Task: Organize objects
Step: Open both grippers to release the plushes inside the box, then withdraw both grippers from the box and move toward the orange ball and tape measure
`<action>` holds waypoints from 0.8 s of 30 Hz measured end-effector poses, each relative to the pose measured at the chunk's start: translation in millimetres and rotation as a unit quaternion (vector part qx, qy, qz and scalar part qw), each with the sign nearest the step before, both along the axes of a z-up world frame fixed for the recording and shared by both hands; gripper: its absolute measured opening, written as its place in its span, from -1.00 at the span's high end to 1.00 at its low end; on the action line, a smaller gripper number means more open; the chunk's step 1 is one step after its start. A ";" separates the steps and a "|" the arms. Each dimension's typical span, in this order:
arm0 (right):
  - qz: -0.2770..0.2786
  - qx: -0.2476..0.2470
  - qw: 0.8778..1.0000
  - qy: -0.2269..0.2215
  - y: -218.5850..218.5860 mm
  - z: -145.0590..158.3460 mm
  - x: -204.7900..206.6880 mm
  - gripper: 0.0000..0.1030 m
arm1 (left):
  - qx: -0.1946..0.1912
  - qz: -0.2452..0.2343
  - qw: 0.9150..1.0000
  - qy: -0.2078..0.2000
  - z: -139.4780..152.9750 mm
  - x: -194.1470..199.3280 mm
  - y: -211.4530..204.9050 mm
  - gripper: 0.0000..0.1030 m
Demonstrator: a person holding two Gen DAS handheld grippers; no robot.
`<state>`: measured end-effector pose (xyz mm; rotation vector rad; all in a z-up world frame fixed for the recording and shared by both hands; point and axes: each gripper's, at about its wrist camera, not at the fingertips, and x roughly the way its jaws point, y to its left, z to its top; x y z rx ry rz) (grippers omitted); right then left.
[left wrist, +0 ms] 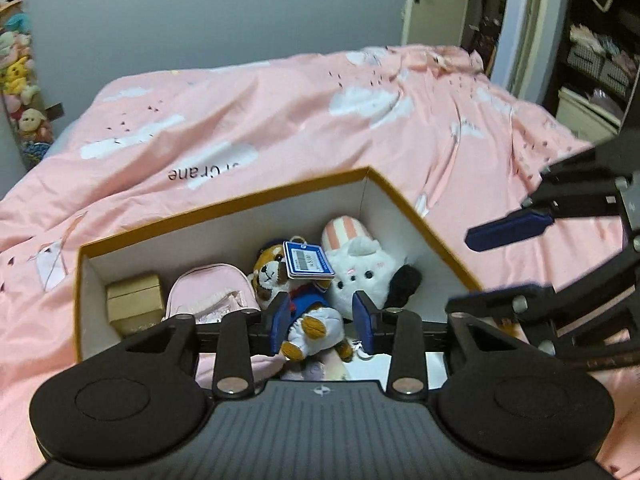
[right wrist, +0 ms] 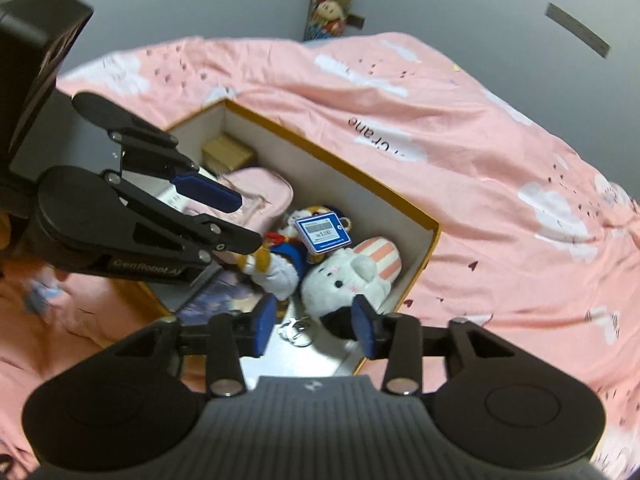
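Note:
An orange-rimmed white box [left wrist: 256, 200] [right wrist: 344, 168] sits on the pink bed. Inside lie a brown dog plush in blue clothes with a blue tag [left wrist: 308, 312] [right wrist: 276, 268], a white bunny plush [left wrist: 360, 276] [right wrist: 344, 284], a small pink backpack [left wrist: 212, 292] [right wrist: 260, 192] and a gold box [left wrist: 134, 300] [right wrist: 228, 152]. My left gripper [left wrist: 323, 326] [right wrist: 224, 220] is open, its pads either side of the dog plush's legs, not pressing. My right gripper [right wrist: 314, 328] [left wrist: 492, 264] is open and empty above the box's near end.
The pink quilt with white clouds [left wrist: 320, 112] [right wrist: 500, 160] surrounds the box. A metal key ring [right wrist: 298, 330] lies on the box floor. Hanging plush toys [left wrist: 18, 80] line the left wall. A doorway and shelves [left wrist: 592, 60] stand at the right.

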<state>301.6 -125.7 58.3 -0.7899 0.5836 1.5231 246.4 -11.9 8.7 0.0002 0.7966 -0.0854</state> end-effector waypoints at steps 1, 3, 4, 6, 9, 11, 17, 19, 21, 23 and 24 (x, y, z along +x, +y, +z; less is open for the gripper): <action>-0.003 0.007 1.000 0.004 -5.8 2.4 -0.8 -0.06 | -0.002 0.004 1.000 -0.006 4.6 -5.7 -2.0 0.12; -0.006 0.022 1.000 0.013 -21.2 8.9 -4.1 -0.14 | -0.006 0.006 1.000 -0.017 12.1 -16.8 -6.1 0.10; -0.010 0.029 0.999 0.019 -28.2 10.2 -5.3 -0.14 | -0.008 0.006 1.000 -0.021 16.0 -22.2 -8.9 0.09; -0.017 0.042 0.998 0.034 -42.5 13.1 -7.5 -0.23 | -0.013 0.011 0.999 -0.031 21.1 -32.0 -13.3 0.01; -0.030 0.065 0.996 0.057 -65.9 13.7 -12.2 -0.38 | -0.014 0.019 0.998 -0.053 24.8 -49.7 -21.1 -0.09; -0.044 0.082 0.994 0.064 -82.5 10.3 -17.6 -0.38 | -0.020 0.026 0.997 -0.064 23.8 -61.8 -24.8 -0.18; -0.088 0.132 0.984 0.079 -126.3 -7.4 -29.4 -0.38 | -0.018 0.055 0.994 -0.089 6.0 -96.9 -38.0 -0.24; -0.104 0.132 0.982 0.084 -135.4 -13.4 -33.5 -0.38 | -0.012 0.058 0.995 -0.085 -2.6 -104.5 -43.6 -0.25; -0.113 0.131 0.982 0.078 -142.1 -20.0 -39.1 -0.38 | -0.025 0.055 0.996 -0.068 -11.2 -109.1 -45.6 -0.28; -0.128 0.125 0.981 0.073 -148.1 -28.5 -43.6 -0.38 | -0.047 0.046 0.996 -0.056 -20.5 -114.5 -46.3 -0.31; -0.131 0.124 0.981 0.075 -149.4 -32.5 -43.5 -0.38 | -0.053 0.037 0.996 -0.054 -24.6 -116.4 -47.0 -0.35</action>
